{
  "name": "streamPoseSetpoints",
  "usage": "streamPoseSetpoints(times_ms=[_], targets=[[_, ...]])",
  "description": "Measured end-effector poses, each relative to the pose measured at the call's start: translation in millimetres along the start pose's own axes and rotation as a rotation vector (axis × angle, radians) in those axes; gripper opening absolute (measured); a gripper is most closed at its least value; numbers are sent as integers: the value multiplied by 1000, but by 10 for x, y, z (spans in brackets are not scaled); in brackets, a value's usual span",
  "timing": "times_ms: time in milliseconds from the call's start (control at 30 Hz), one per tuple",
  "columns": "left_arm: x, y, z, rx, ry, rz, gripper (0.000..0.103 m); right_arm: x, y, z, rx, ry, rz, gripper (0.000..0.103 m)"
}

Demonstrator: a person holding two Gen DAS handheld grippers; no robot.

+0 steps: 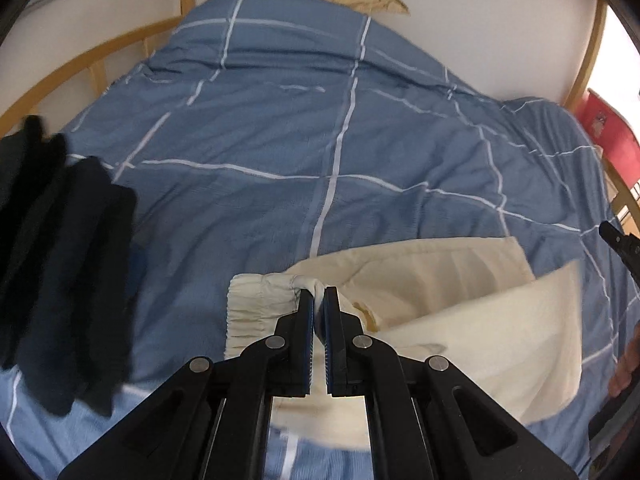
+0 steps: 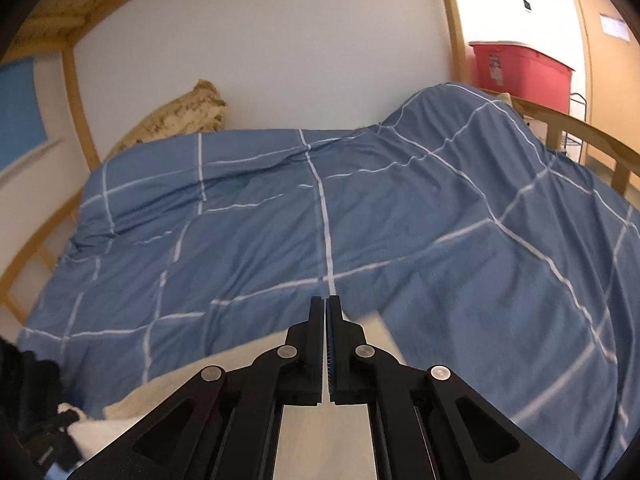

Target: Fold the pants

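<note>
Left wrist view: left tongs (image 1: 319, 294) pinch the cream pants (image 1: 440, 280) at the gathered waistband, lower centre, over the blue checked duvet (image 1: 320, 120); dark clothes (image 1: 60, 260) at left edge.
Right wrist view: right tongs (image 2: 327, 304) are pressed together, whether on fabric is unclear; pants (image 2: 160, 392) at lower left.

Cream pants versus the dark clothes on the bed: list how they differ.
The cream pants are pale; the dark clothes are near black. The pants are pinched at the waistband by the left gripper; the dark clothes lie untouched at the left. Both rest on the blue checked duvet.
</note>
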State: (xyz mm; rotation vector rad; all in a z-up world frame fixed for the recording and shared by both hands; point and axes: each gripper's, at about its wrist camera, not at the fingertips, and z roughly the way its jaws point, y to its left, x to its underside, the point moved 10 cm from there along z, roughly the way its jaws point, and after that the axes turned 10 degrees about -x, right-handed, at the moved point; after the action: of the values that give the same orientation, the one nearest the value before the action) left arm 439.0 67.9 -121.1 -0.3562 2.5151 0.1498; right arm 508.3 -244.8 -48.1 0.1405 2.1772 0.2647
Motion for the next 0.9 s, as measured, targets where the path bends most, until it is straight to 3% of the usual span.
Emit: streamPoseSetpoints(times_ms=[133, 267, 333, 400, 433, 467, 533, 600, 667, 833, 900], targets=[[-95, -33, 328, -22, 31, 5, 6, -14, -18, 475, 10, 42, -11, 2], [-99, -47, 556, -48, 58, 47, 9, 56, -9, 694, 4, 80, -64, 2], [-62, -67, 606, -54, 81, 78, 22, 121, 44, 730, -9, 106, -116, 3], [-35, -122, 577, -53, 92, 135, 28, 175, 50, 760, -6, 143, -143, 7], [-36, -146, 538, -60, 90, 159, 33, 212, 47, 783, -17, 173, -152, 15], [-44, -172, 480, -68, 88, 185, 39, 253, 49, 798, -27, 210, -164, 24], [-111, -175, 344, -127, 66, 236, 96, 278, 45, 791, -23, 248, -199, 29], [-219, -197, 200, -151, 21, 284, 97, 268, 37, 770, -11, 278, -246, 29], [-317, -248, 83, -152, 15, 322, 97, 286, -16, 766, 10, 357, -280, 39], [-475, -559, -71, -94, 2, 432, 97, 356, -95, 799, -17, 483, -308, 39], [-471, -748, -62, -36, 3, 491, 97, 427, -146, 817, -32, 527, -293, 39]])
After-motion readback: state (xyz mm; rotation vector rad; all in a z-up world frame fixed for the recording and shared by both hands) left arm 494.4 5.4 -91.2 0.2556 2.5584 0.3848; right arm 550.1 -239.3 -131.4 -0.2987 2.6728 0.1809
